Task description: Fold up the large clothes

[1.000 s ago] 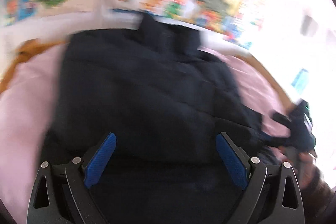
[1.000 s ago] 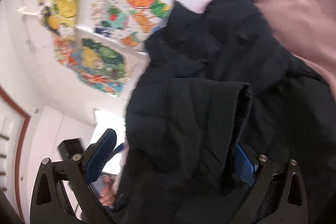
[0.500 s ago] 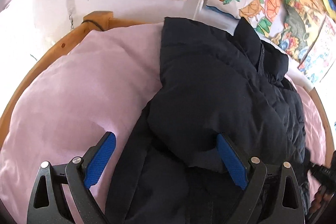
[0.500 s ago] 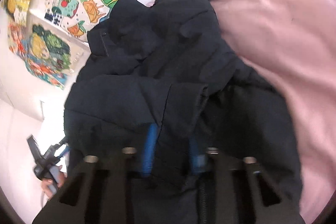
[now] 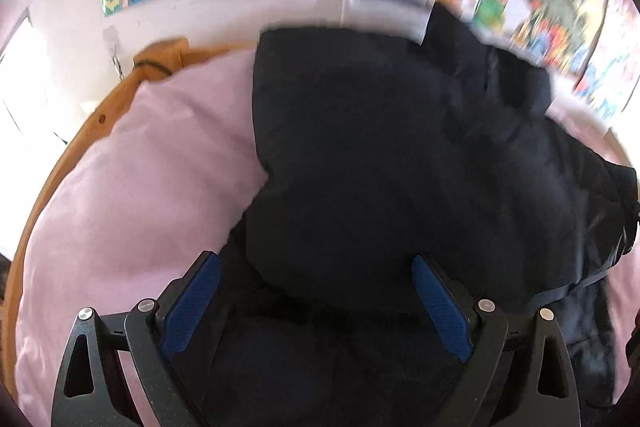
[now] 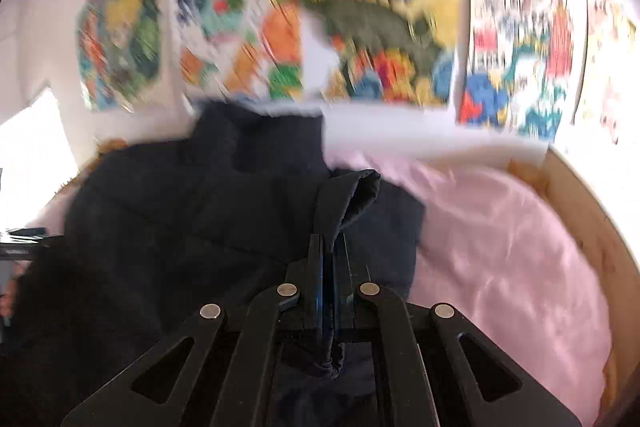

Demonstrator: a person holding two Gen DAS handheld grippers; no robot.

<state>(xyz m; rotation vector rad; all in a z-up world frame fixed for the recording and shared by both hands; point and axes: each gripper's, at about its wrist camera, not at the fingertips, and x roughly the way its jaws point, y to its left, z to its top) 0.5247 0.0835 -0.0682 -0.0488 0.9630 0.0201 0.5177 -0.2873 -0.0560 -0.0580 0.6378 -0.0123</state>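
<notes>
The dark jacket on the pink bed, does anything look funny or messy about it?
Only a little. The dark jacket lies crooked and bunched on the pink bedding, half-folded. The right gripper pinches a fold; the left gripper is open.

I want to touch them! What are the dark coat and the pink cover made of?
The dark coat looks like matte navy padded fabric, puffy with stitched panels, probably a synthetic shell. The pink cover looks like smooth woven cloth with a slight sheen and soft wrinkles.

Poster-covered wall (image 6: 380, 27), wooden-framed pink bed (image 5: 140, 187)
</notes>
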